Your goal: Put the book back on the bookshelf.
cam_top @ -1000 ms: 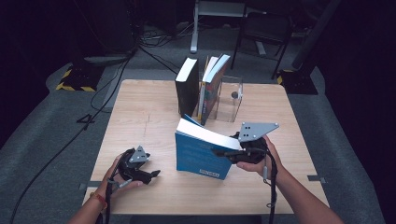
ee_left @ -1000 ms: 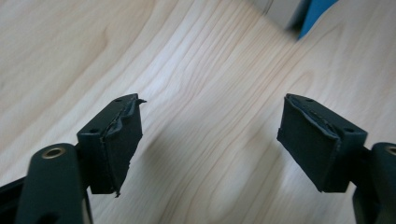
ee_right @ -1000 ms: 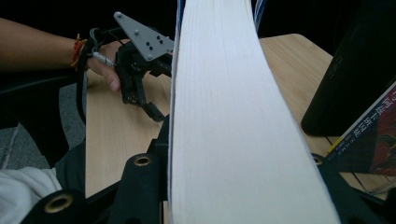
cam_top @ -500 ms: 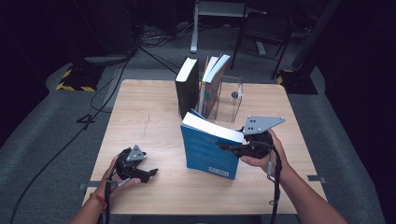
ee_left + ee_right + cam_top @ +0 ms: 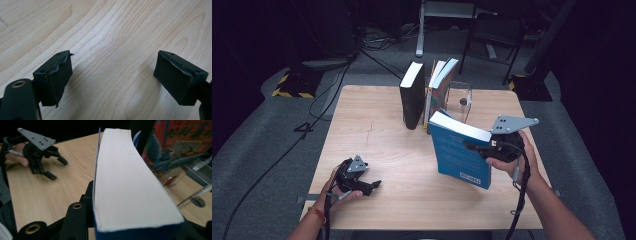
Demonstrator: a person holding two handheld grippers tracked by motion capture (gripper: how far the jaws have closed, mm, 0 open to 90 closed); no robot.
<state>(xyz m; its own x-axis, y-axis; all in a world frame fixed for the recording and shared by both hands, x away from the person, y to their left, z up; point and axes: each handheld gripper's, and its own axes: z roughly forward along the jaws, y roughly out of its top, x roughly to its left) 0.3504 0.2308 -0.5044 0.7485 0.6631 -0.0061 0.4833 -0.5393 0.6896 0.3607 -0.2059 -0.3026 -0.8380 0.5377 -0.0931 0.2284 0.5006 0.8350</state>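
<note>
From my high view the right gripper (image 5: pixel 474 147) clamps the blue book (image 5: pixel 459 152), tilted on its lower corner on the table (image 5: pixel 377 135) just before the shelved books (image 5: pixel 429 92). My right gripper view adds its white page edge. My left gripper (image 5: pixel 371 187) rests low by the near edge, its jaws just opened wide over bare wood.

Light falls from above onto the pale wooden table (image 5: pixel 377 145), while the floor and room around it sink into near black. In the left gripper view the wood grain is sharp and evenly lit, with soft shadows under the jaws. In the right gripper view the blue book (image 5: pixel 130 187) glares white, its near edge blurred; the background is soft.
</note>
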